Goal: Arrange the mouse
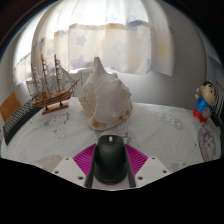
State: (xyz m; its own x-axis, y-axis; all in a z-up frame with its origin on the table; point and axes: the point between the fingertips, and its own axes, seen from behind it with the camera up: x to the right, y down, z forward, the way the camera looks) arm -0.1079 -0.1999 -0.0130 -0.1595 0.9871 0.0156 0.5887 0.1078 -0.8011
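A black computer mouse [110,158] sits between my gripper's two fingers, with its nose pointing away from me. My gripper [110,172] is shut on the mouse; the magenta pads [84,160] press against its two sides. The mouse is held above a white table [160,125].
A large white conch shell [104,95] stands on the table just beyond the mouse. A wooden model ship [52,82] stands at the back left. A small cartoon figure [205,102] stands at the far right. White curtains [110,35] hang behind.
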